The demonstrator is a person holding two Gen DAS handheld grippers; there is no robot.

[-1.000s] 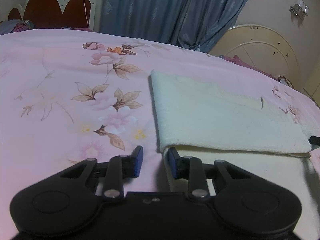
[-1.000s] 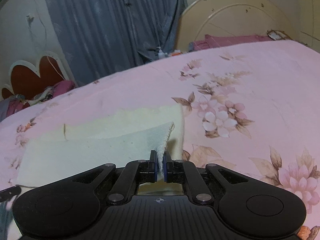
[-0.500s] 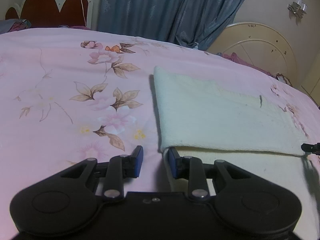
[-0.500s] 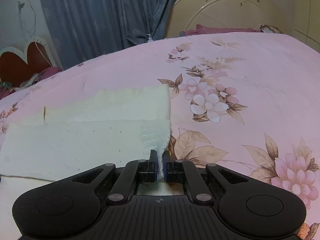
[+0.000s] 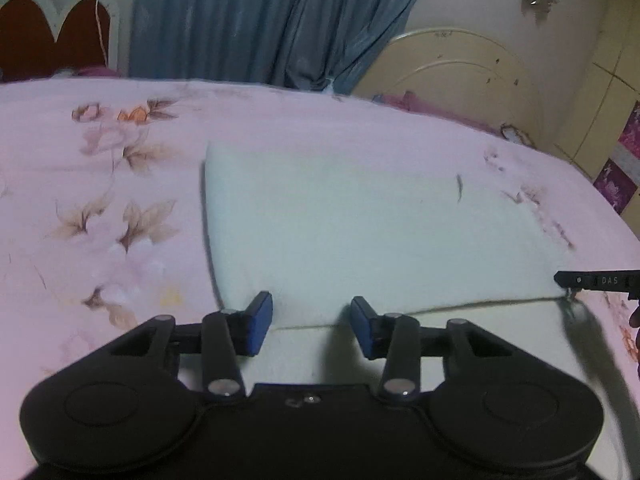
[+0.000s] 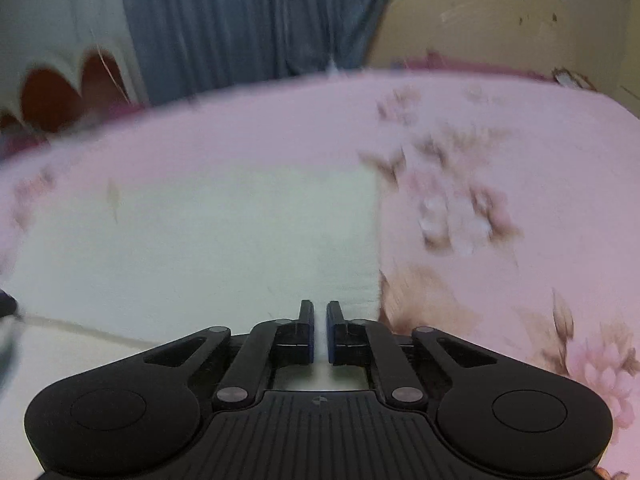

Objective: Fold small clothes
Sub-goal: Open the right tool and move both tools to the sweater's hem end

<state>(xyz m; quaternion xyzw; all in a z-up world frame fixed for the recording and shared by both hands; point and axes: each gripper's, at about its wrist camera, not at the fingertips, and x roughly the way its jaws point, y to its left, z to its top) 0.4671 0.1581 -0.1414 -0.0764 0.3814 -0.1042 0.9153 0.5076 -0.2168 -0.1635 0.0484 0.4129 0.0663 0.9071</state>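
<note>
A cream-white cloth (image 5: 360, 232) lies folded on the pink floral bedsheet (image 5: 100, 208); its upper layer ends in a fold edge just in front of the fingers. My left gripper (image 5: 311, 326) is open and empty, over the cloth's near left part. In the right wrist view the same cloth (image 6: 192, 248) fills the left and middle. My right gripper (image 6: 319, 330) has its jaws nearly closed with a narrow gap, cloth showing between them at the cloth's right edge. The right gripper's tip (image 5: 592, 281) shows at the far right of the left wrist view.
The bedsheet (image 6: 500, 200) spreads around the cloth on all sides. Blue curtains (image 5: 256, 20) hang behind the bed. A cream headboard (image 5: 460, 76) stands at the back right, a red and white one (image 5: 52, 36) at the back left.
The right gripper has brought the lifted cloth corner down so the upper layer lies flat. The left gripper opened wider and shifted right over the cloth. Both views are blurred by motion.
</note>
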